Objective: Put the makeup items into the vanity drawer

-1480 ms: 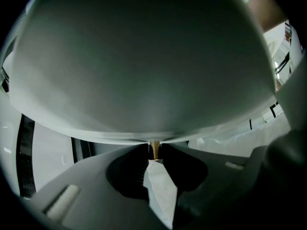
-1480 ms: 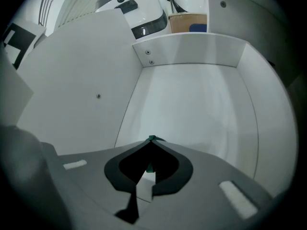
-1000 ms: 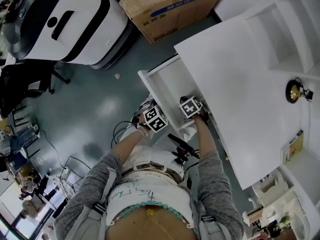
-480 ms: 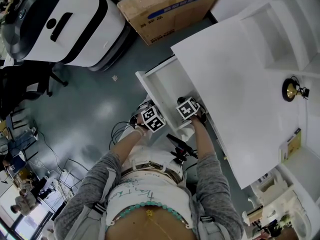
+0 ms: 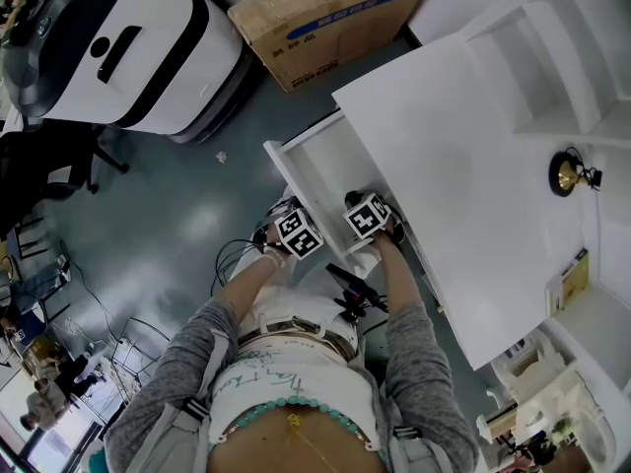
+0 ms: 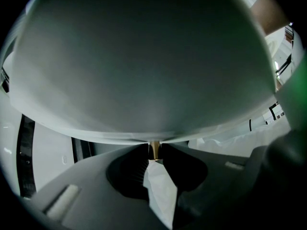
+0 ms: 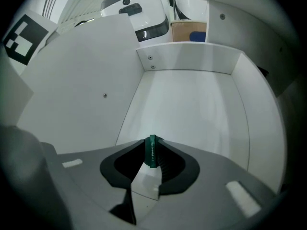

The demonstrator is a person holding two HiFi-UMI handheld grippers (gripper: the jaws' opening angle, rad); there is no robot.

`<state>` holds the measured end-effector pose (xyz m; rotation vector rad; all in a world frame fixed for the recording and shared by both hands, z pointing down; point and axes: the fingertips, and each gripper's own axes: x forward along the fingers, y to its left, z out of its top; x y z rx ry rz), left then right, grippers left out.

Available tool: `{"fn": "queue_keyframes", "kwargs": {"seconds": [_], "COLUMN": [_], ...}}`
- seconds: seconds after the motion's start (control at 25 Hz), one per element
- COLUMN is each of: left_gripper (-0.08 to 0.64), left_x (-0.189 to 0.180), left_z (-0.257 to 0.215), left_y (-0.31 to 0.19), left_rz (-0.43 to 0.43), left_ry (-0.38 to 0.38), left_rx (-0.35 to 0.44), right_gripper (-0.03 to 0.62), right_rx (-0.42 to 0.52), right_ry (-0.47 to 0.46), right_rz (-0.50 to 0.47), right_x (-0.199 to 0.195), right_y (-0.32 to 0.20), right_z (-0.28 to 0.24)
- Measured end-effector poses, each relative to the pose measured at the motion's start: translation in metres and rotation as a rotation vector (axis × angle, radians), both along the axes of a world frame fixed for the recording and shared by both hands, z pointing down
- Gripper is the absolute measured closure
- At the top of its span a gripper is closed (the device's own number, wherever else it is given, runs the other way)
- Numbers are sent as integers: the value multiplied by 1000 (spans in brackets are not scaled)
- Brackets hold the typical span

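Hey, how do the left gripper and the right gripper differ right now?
The left gripper's jaws pinch a thin gold piece that meets a white surface. The right gripper's jaws, which have just been opening, have a slim green item between their tips. The left gripper faces that white surface close up, while the right gripper looks into the open white drawer. Both sit side by side at the drawer's near end.

The person wears mottled grey long sleeves (image 5: 187, 363) over a white shirt (image 5: 296, 368) with scrawled teal lettering, and a string of turquoise beads (image 5: 325, 412). The left gripper (image 6: 154, 150) and right gripper (image 7: 151, 152) have dark grey moulded bodies; each bears a white cube (image 5: 299, 233) with black square markers.
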<state>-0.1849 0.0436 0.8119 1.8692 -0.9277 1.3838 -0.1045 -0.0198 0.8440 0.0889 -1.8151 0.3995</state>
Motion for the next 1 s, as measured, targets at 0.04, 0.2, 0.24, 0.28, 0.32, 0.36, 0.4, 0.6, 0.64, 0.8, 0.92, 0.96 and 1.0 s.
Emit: {"fn": "queue_keyframes", "kwargs": {"seconds": [0.04, 0.2, 0.24, 0.28, 0.32, 0.36, 0.4, 0.6, 0.64, 0.8, 0.92, 0.96, 1.0], "left_gripper": [466, 466, 466, 466, 466, 466, 466, 465, 466, 466, 466, 466, 466], "left_x": [0, 2, 2, 2, 2, 2, 2, 2, 2, 3, 2, 2, 1], "left_z": [-1, -1, -2, -2, -2, -2, -2, -1, -1, -2, -1, -1, -1], "left_y": [-1, -2, -2, -2, -1, -1, -1, -1, -1, -2, -2, -2, -2], "left_rz": [0, -2, -2, -1, 0, 0, 1, -1, -1, 0, 0, 0, 0], "left_ry": [1, 7, 7, 7, 6, 6, 5, 4, 4, 5, 4, 4, 4], "left_rx": [2, 4, 4, 3, 2, 1, 1, 5, 6, 8, 8, 9, 9], "right_gripper": [487, 479, 479, 477, 476, 476, 472, 460, 454, 445, 434, 433, 431], "right_rx": [1, 5, 5, 5, 5, 6, 7, 7, 6, 9, 8, 7, 6], "right_ry": [-4, -11, -12, -15, -18, -22, -25, -34, -36, -47, -56, -59, -62], "right_rz": [1, -3, -4, -5, -8, -12, -14, -21, -27, -45, -43, -44, -46], "right_x": [0, 1, 1, 0, 0, -1, -1, -1, -1, -1, -2, -2, -2], "right_y": [0, 2, 3, 4, 5, 6, 7, 9, 10, 13, 15, 15, 16], "right_z": [-1, -5, -6, -8, -9, -11, -13, -18, -20, -27, -32, -33, -35]}}
